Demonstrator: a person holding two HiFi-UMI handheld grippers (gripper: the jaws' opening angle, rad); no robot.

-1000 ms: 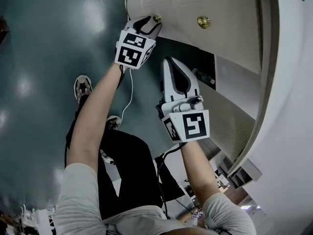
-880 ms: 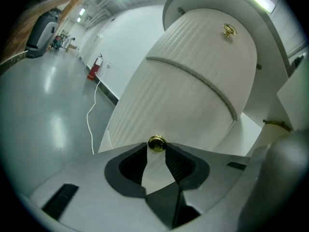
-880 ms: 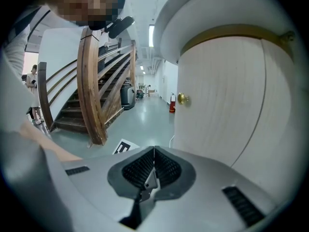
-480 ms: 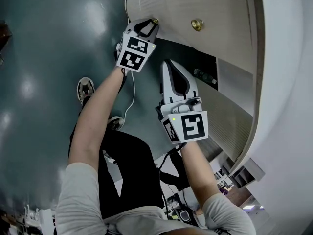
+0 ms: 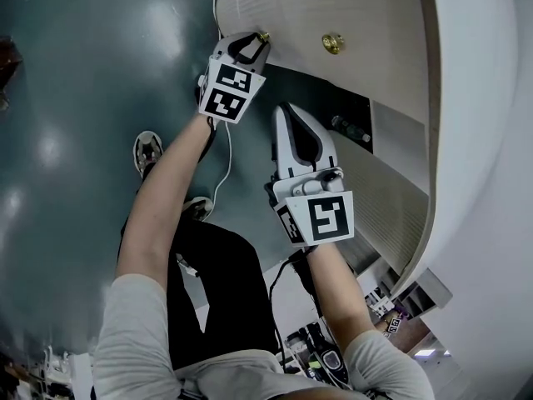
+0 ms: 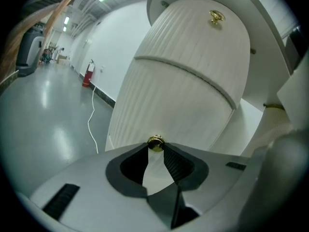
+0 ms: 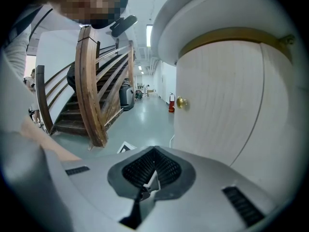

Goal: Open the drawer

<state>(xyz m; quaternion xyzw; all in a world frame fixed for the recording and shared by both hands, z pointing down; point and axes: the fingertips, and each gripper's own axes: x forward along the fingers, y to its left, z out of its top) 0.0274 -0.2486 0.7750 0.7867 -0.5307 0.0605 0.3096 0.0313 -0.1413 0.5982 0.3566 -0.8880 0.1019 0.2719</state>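
Grip step: left tool point(image 6: 155, 150), jaws just closed, pinches drawer point(image 6: 188, 95) knob point(image 6: 155, 142). Right tool point(image 5: 288, 112) at its 5 o'clock, pinched together, empty. Next, likely: straight pull.

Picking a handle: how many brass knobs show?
2. The left gripper has just closed its jaws on one knob; the other knob lies right of it. More may be hidden.

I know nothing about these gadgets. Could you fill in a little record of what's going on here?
Left gripper: jaws have just been closing, now pinching the brass knob
Right gripper: shut, nothing between its jaws
Furniture: white ribbed cabinet front
Second knob: untouched
Drawer pulled out: cannot tell
Floor: dark, glossy
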